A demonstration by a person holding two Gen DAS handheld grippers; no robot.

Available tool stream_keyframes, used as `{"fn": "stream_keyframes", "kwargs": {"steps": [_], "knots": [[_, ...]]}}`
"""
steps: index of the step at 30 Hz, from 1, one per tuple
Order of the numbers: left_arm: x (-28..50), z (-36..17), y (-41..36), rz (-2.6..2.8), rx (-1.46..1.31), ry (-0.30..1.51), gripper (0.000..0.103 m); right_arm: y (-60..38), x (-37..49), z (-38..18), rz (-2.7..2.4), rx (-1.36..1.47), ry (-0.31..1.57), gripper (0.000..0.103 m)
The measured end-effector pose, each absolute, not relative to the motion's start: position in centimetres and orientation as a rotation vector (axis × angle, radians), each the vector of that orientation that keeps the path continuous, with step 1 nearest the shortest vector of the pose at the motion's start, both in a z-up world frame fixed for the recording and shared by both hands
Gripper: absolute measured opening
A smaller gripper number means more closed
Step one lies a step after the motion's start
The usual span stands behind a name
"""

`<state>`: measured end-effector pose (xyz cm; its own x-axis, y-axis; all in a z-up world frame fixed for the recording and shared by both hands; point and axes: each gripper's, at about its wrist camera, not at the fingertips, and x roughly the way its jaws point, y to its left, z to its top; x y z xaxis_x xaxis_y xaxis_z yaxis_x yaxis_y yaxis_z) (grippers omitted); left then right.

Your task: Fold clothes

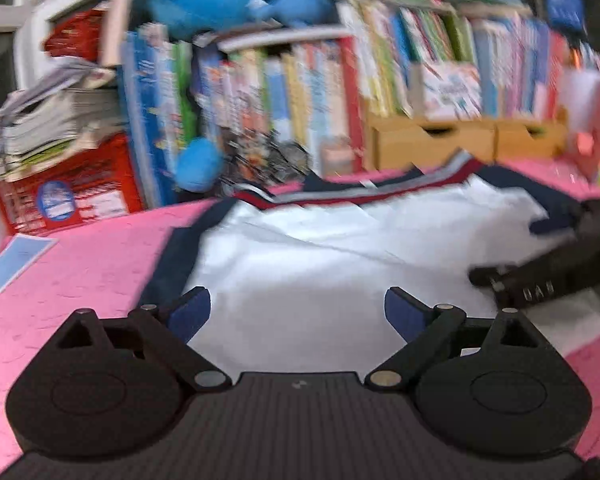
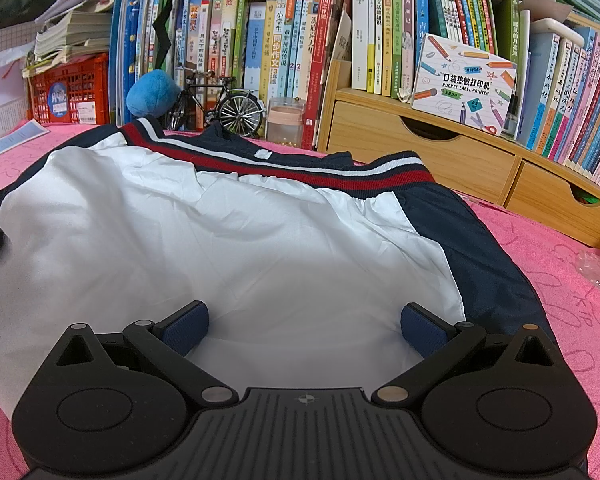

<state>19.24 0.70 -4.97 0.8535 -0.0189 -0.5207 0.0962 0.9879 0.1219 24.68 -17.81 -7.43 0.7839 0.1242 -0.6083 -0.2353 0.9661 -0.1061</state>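
A navy jacket lies spread on the pink table cover (image 2: 548,264), white lining (image 2: 204,240) up, with its red-and-white ribbed band (image 2: 340,174) along the far side. My right gripper (image 2: 305,328) stands open just above the lining's near edge, with nothing between the pads. The left wrist view is blurred. In it my left gripper (image 1: 296,312) is open over the jacket's (image 1: 320,248) near left part, close to the navy edge strip (image 1: 172,256), and holds nothing. The black frame of the right gripper (image 1: 548,272) shows at the right edge of that view.
Packed bookshelves (image 2: 284,40) line the back. In front of them are a wooden drawer unit (image 2: 420,148), a model bicycle (image 2: 220,104), a clear jar (image 2: 286,120), a blue plush (image 2: 152,94) and a red crate (image 2: 68,94). A blue sheet (image 1: 14,264) lies at the left.
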Motion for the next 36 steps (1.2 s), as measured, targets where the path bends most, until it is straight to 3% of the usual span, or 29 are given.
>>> {"fn": "stream_keyframes", "kwargs": {"steps": [14,36], "knots": [[21.7,-7.2,4.0,0.052,0.072,0.666,0.1,-17.8,24.7,-7.5,0.194,-0.18,0.642,0.103],[18.9,-6.0,0.8,-0.095,0.038,0.627,0.098,-17.8,24.7,-7.5,0.192,-0.178,0.643,0.103]]}}
